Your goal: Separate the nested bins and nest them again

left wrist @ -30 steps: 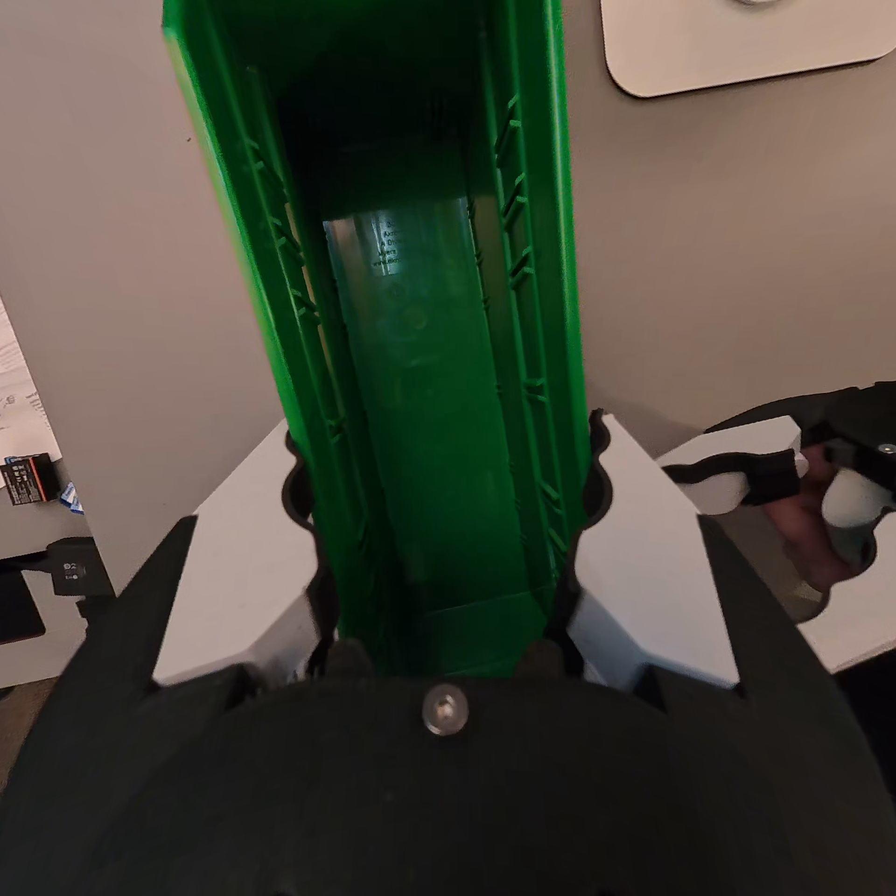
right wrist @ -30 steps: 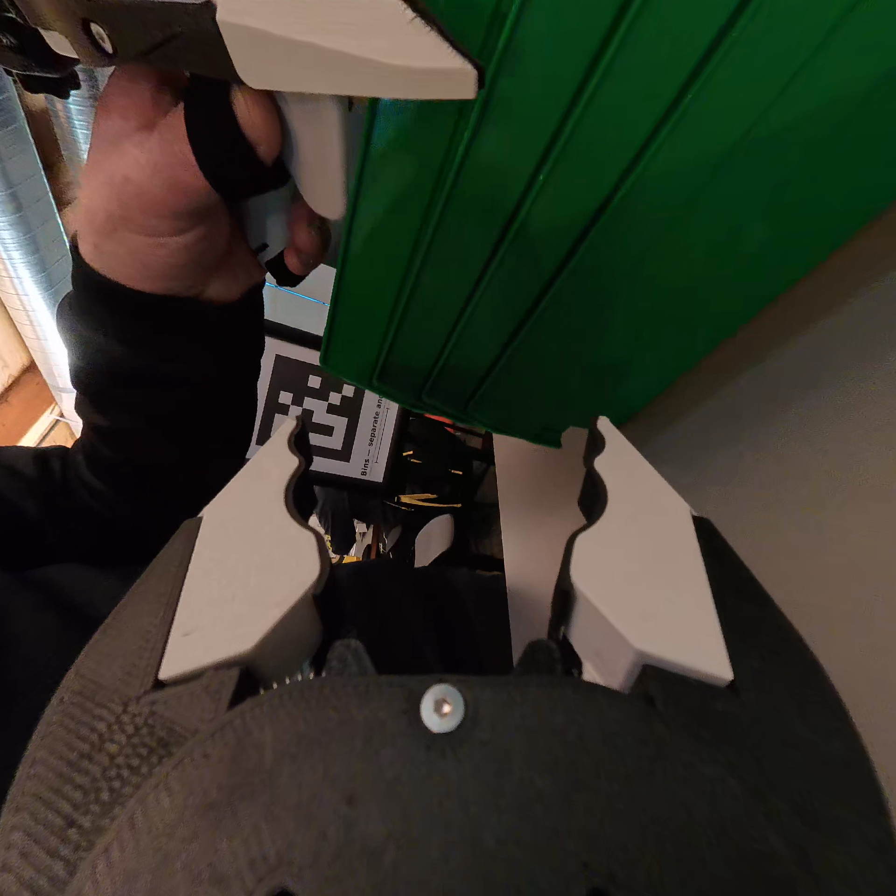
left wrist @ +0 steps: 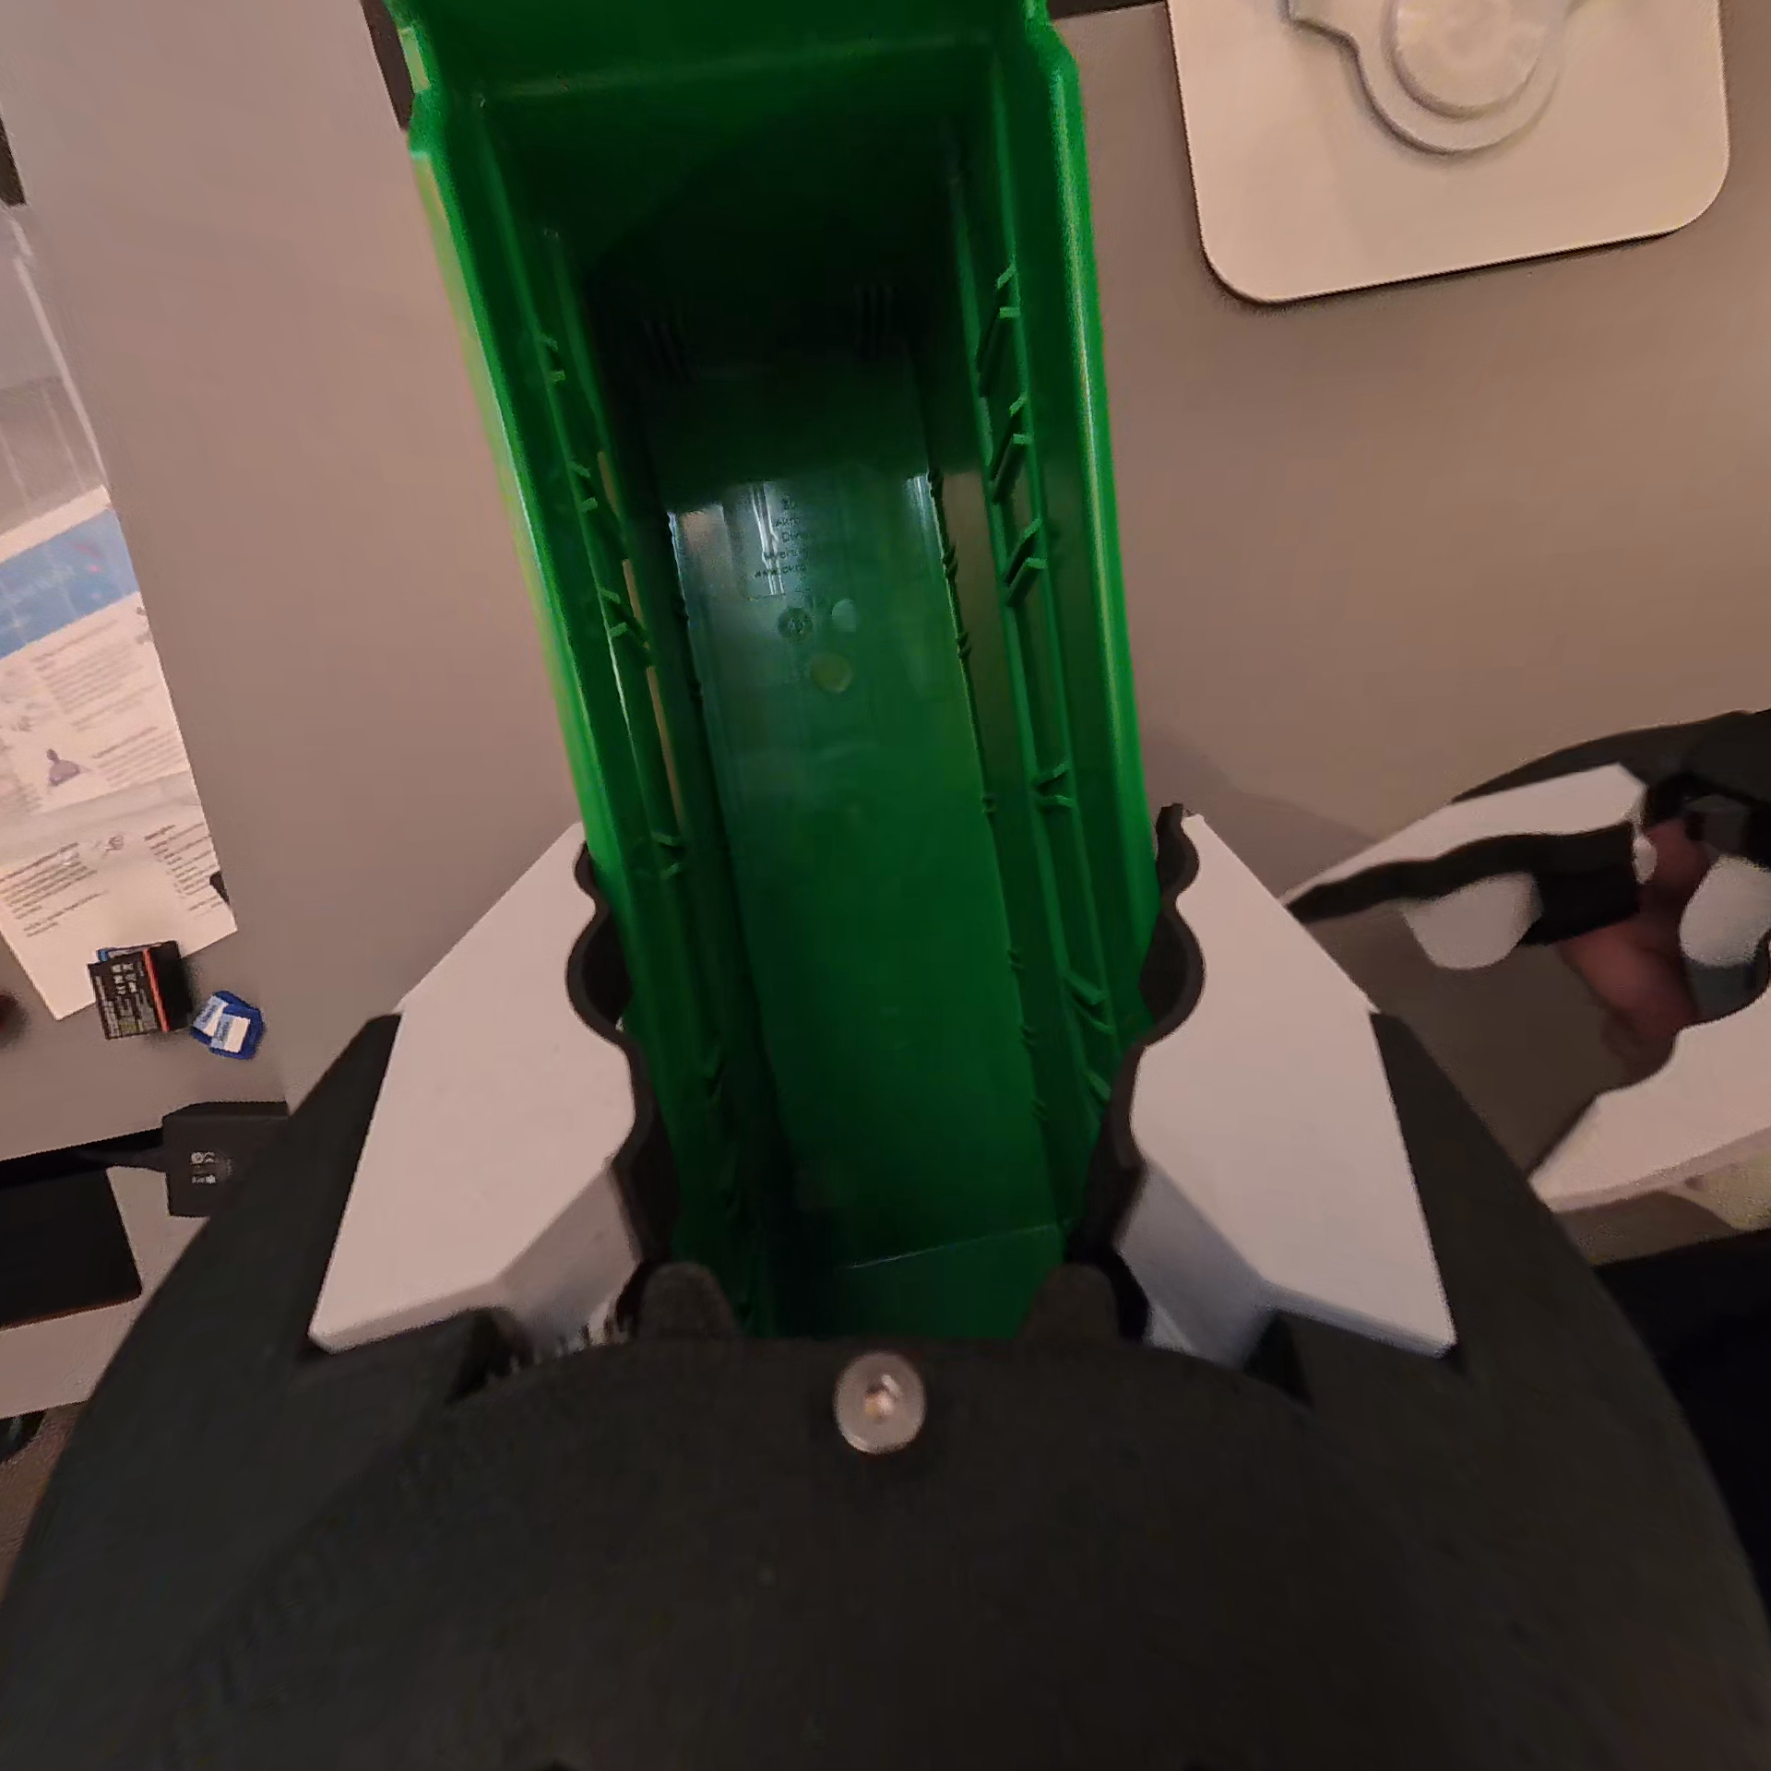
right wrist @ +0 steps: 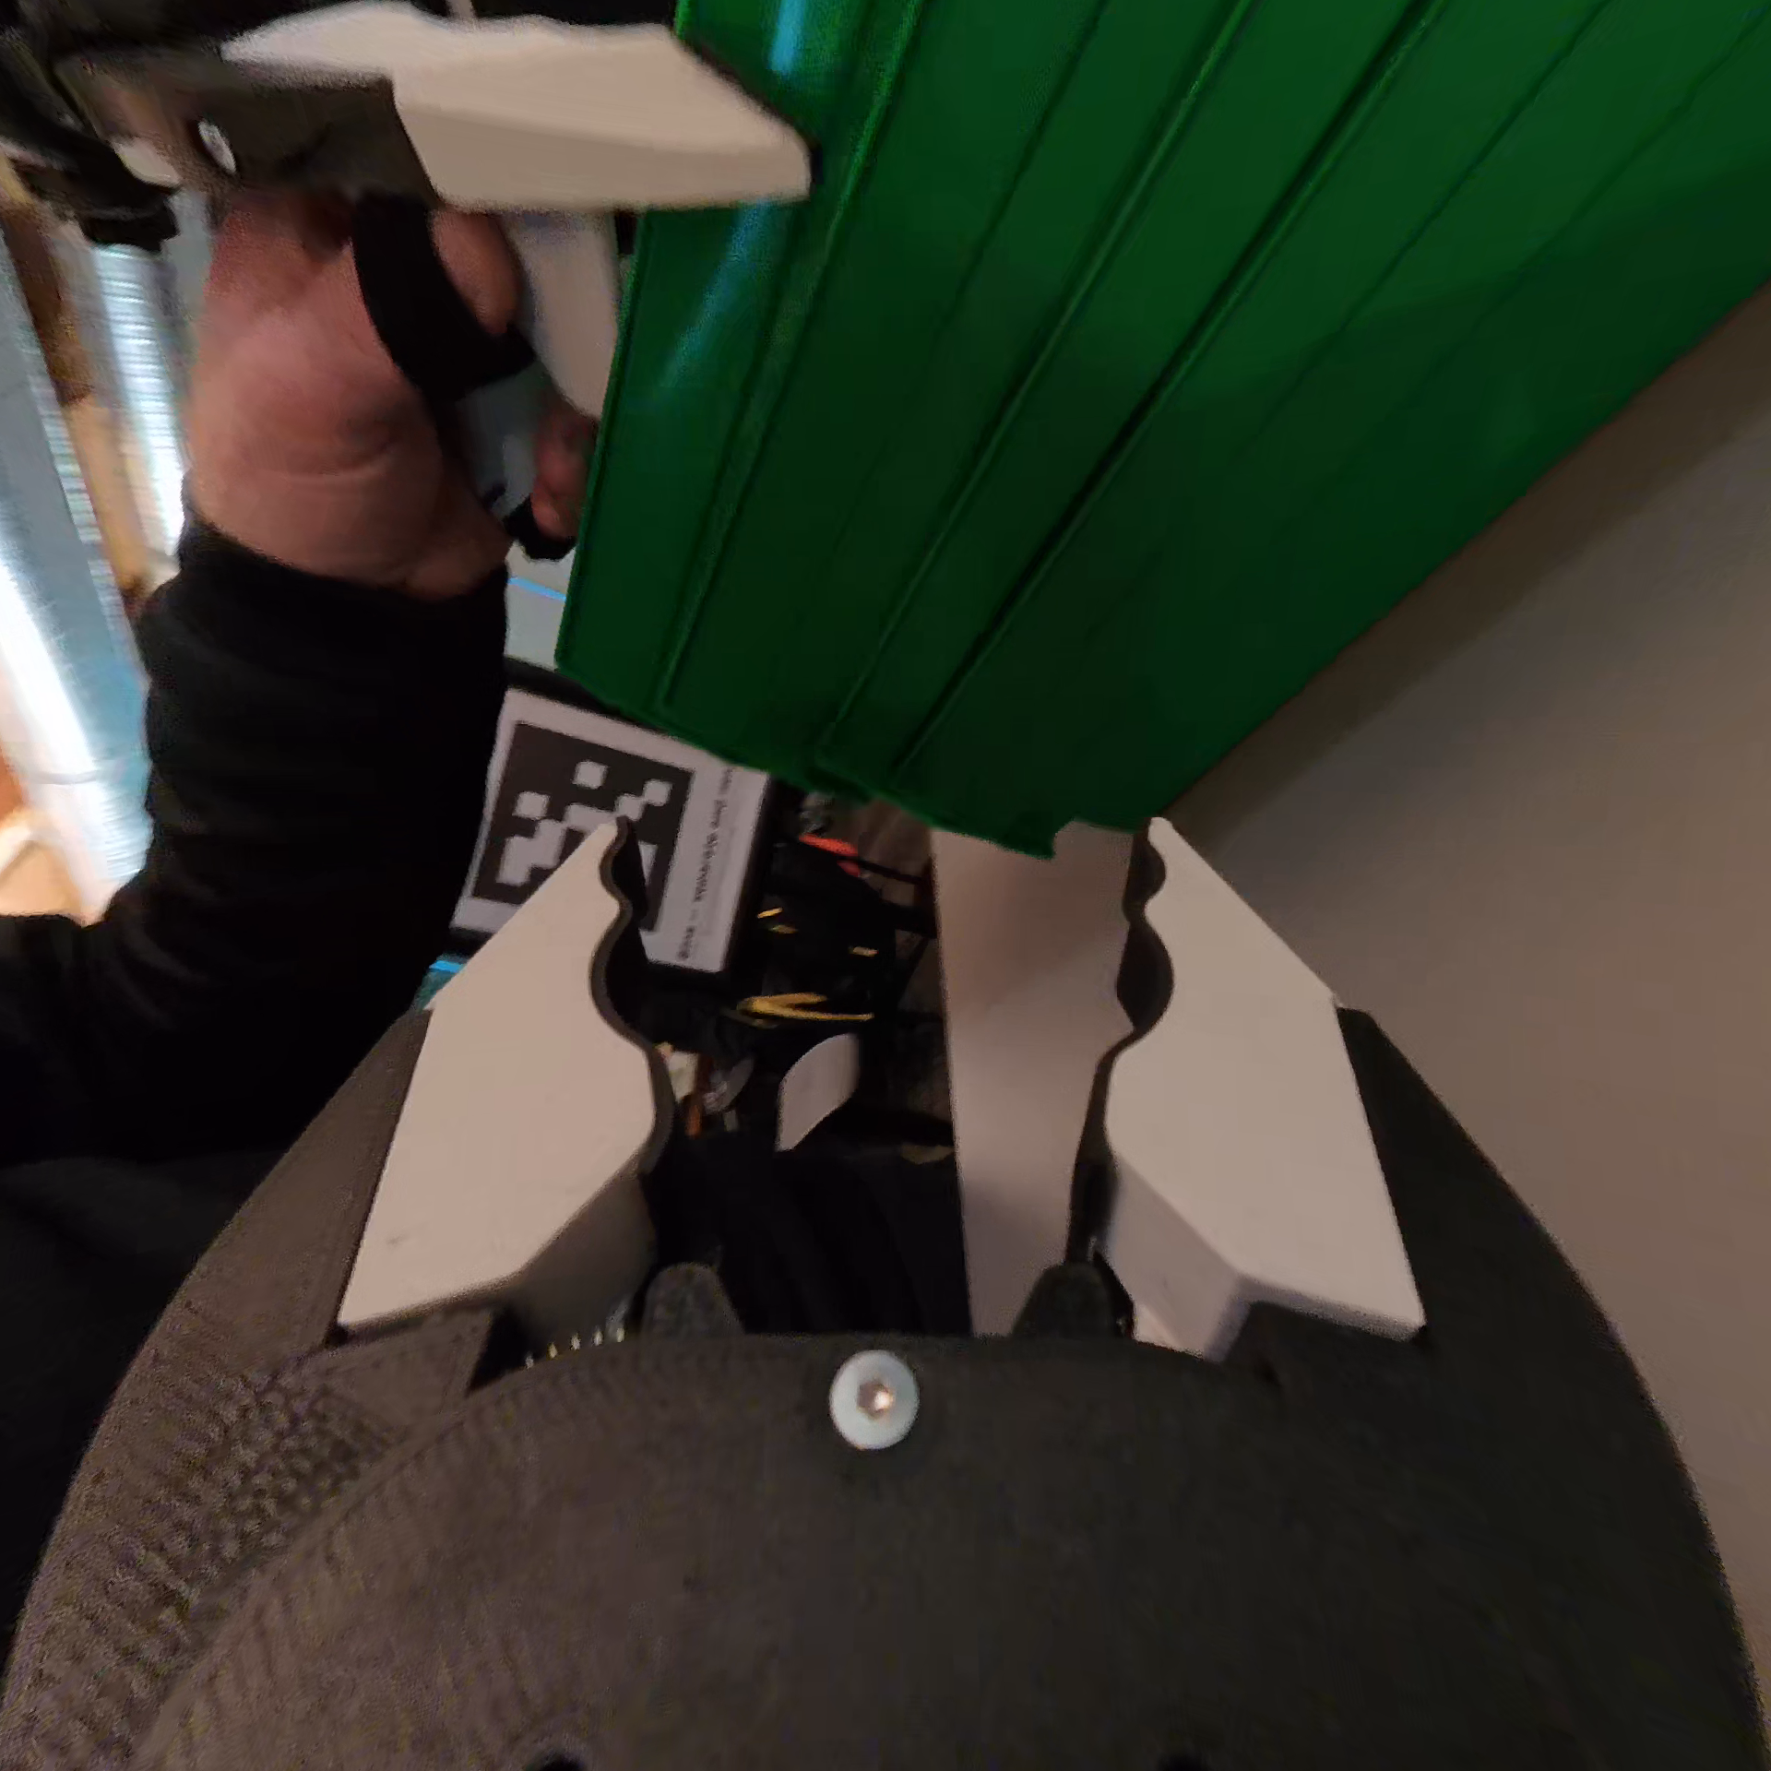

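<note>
Left gripper (left wrist: 877, 958) clamps the green bin (left wrist: 862, 815) at its end; right gripper (right wrist: 877, 920) gapes empty beneath it.

Green bin (left wrist: 862, 862) drawn back, far rim now visible; white pad (left wrist: 1457, 144) more exposed.

tabletop (left wrist: 335, 575): white pad (left wrist: 1437, 144) far right | paper sheet (left wrist: 86, 747) left edge | marker card (right wrist: 613, 843) off its near edge
</note>
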Demonstrator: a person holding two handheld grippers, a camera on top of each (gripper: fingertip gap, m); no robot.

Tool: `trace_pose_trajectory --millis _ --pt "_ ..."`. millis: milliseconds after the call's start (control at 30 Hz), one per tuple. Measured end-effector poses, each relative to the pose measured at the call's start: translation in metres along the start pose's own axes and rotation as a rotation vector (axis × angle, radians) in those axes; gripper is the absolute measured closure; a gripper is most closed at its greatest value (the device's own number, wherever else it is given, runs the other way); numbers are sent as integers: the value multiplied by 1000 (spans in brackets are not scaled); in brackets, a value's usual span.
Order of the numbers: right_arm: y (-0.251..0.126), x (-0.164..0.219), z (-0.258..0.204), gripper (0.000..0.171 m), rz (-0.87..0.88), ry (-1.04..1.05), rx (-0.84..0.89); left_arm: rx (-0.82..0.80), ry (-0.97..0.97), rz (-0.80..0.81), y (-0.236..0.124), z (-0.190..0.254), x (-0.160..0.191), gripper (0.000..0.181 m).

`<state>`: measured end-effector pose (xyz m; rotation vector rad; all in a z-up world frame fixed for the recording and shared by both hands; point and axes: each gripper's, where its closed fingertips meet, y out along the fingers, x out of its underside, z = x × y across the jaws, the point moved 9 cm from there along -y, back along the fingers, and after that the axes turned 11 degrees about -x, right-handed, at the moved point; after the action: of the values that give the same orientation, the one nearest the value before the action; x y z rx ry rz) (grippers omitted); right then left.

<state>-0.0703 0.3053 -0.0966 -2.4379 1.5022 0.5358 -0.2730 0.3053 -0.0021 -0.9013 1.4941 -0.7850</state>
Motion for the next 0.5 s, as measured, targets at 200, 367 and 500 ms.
trace_pose_trajectory --millis 200,367,500 --pt "0 -46 1 77 100 -107 198 -14 27 8 0 6 1 72" --pt "8 -74 10 83 118 -117 246 15 31 81 -8 4 2 74" --pt "13 -83 12 84 108 -121 247 27 41 100 -12 2 2 72"
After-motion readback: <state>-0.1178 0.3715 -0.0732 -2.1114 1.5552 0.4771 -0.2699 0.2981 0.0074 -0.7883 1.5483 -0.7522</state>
